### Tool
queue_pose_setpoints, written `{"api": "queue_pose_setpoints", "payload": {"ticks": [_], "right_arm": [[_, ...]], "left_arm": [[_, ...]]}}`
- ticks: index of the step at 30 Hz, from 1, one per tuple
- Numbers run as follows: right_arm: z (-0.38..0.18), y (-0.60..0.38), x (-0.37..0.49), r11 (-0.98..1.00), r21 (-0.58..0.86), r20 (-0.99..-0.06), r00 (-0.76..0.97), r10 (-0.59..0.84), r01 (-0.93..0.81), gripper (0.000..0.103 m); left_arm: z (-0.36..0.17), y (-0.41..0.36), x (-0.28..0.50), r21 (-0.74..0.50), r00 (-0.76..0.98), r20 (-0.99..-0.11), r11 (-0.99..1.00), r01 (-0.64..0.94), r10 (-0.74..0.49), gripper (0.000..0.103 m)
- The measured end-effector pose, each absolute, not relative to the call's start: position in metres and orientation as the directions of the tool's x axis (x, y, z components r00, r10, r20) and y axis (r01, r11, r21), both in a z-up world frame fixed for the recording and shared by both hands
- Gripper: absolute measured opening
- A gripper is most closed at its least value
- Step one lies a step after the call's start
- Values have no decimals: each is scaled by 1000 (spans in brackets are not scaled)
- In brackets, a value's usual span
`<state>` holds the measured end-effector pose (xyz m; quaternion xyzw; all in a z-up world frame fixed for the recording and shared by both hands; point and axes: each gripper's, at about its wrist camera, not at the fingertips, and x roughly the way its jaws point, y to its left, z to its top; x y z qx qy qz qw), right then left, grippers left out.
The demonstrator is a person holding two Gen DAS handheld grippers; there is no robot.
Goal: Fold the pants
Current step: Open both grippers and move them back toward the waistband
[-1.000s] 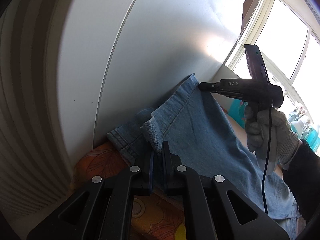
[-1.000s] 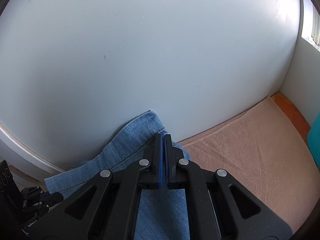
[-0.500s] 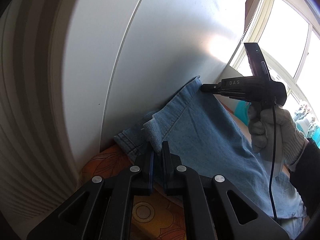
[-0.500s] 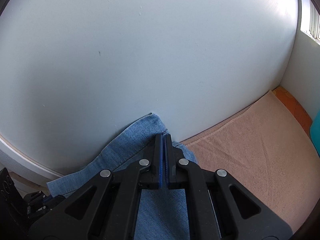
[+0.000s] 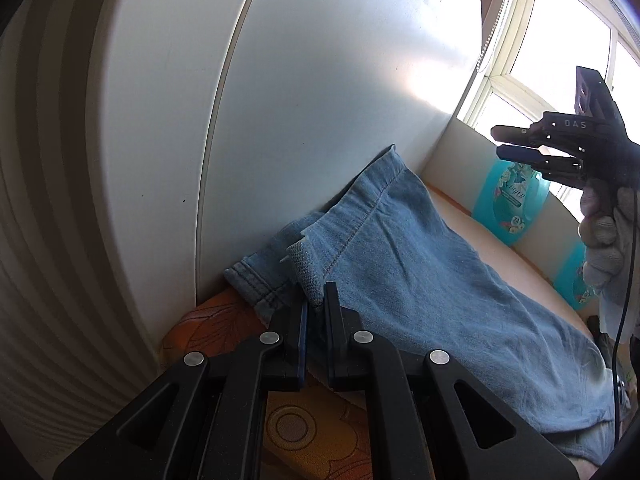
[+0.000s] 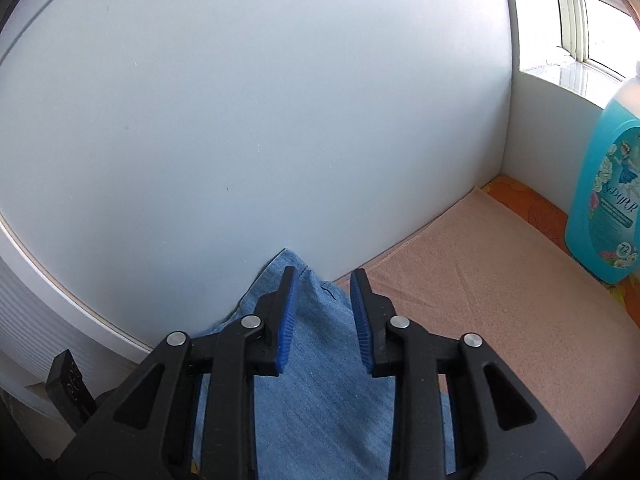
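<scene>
Light blue jeans [image 5: 420,280] lie folded on the surface, their far corner leaning against the white wall panel [image 5: 320,100]. My left gripper [image 5: 316,292] is shut on the near hem edge of the jeans, with denim pinched between its pads. In the left wrist view, a gloved hand [image 5: 604,248] holds my right gripper [image 5: 499,143] up in the air to the right, clear of the cloth. Its jaws are opening. In the right wrist view, my right gripper [image 6: 324,276] hovers over the jeans [image 6: 320,380] with nothing pressed between its blue pads [image 6: 288,320].
A peach towel [image 6: 500,300] lies under the jeans, over an orange floral cloth [image 5: 304,424]. A turquoise bottle [image 6: 608,200] stands at the right by the window sill. The white wall panel closes off the far side, and a bright window [image 5: 560,40] is at the upper right.
My right gripper has let go of the jeans' far corner, opened, and lifted up and away to the right. The corner stays against the wall. My left gripper has kept its grip.
</scene>
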<state>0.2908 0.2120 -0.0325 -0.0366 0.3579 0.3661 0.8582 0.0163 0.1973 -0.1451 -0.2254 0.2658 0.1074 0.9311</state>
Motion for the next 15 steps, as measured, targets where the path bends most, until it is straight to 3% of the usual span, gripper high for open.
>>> {"api": "queue_pose_setpoints", "payload": {"ticks": [4,9,15], "right_arm": [[-13,172,259,760,194,-610,531,588,-620,46],[-3,109,221,816,182,-591,602,537,-549,54],[0,13,179,907,171,-581,704,408,-385,57]], "left_arm": [[-147,199,23,-364,829,-555,877,-315,68,8],[-142,208,14,-362,825,-559,871,-332,82,23],[-121,201,-2,-301,846,-524,907,-295,101,24]]}}
